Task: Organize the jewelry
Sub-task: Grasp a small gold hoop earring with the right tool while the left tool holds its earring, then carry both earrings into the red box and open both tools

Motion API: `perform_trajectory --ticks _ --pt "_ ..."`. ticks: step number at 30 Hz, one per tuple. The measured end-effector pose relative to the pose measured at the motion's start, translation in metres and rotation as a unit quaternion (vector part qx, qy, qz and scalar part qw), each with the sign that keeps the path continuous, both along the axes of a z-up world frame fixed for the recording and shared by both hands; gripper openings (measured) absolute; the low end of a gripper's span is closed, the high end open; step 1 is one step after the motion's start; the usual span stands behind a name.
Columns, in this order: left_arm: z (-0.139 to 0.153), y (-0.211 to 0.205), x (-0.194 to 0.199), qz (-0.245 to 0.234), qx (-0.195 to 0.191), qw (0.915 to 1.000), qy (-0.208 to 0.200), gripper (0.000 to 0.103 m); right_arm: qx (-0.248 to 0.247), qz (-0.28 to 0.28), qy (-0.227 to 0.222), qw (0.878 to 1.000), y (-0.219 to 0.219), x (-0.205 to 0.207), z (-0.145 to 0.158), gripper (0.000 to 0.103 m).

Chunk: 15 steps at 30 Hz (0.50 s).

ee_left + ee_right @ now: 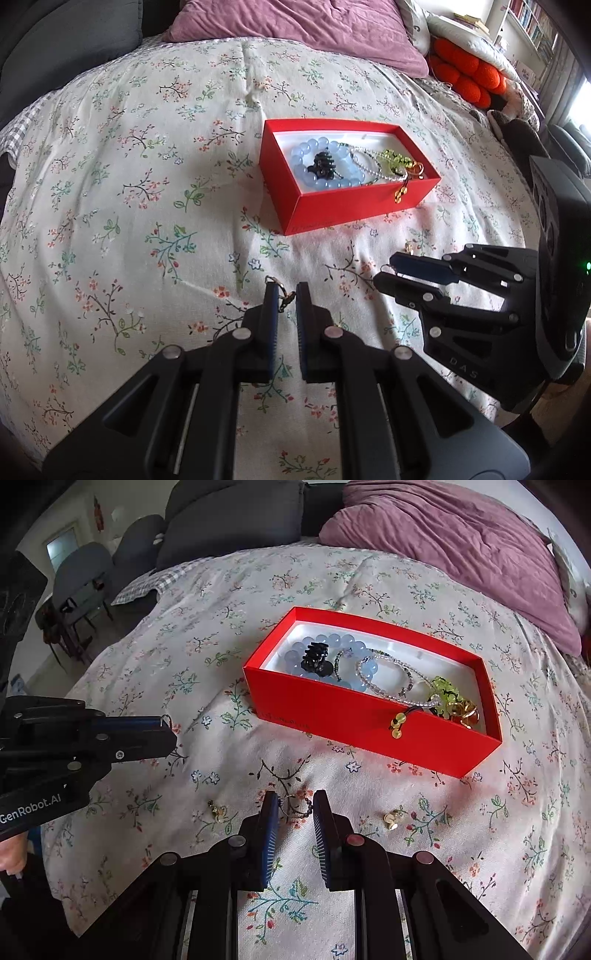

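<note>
Left gripper point(287, 288) pinches a clasp point(286, 299); only the right view shows right gripper point(295, 797) clamping a beaded strand point(308, 809).

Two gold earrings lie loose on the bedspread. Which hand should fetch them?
Probably right: both earrings flank the right gripper, though a beaded strand sits between its fingers. The left gripper is shut on a clasp.

small gold trinket point(409, 246) behind right gripper point(384, 275)
</note>
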<state>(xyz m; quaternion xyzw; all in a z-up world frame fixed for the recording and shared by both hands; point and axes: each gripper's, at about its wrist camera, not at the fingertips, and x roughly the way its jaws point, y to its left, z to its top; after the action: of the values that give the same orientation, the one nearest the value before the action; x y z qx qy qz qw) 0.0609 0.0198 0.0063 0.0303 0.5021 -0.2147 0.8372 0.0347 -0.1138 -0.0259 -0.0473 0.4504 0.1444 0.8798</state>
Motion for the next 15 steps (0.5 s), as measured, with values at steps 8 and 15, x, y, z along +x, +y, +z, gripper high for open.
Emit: perform_trajectory --ticks 8,15 --pt "0.020 -0.003 0.009 0.016 -0.027 0.9995 -0.011 0.010 0.005 -0.020 0.001 1.000 -0.006 0.002 0.024 0.020" --pt "0.033 -0.010 0.020 0.033 -0.042 0.9983 -0.024 0.010 0.014 -0.038 -0.020 0.999 -0.015 0.004 0.045 0.020"
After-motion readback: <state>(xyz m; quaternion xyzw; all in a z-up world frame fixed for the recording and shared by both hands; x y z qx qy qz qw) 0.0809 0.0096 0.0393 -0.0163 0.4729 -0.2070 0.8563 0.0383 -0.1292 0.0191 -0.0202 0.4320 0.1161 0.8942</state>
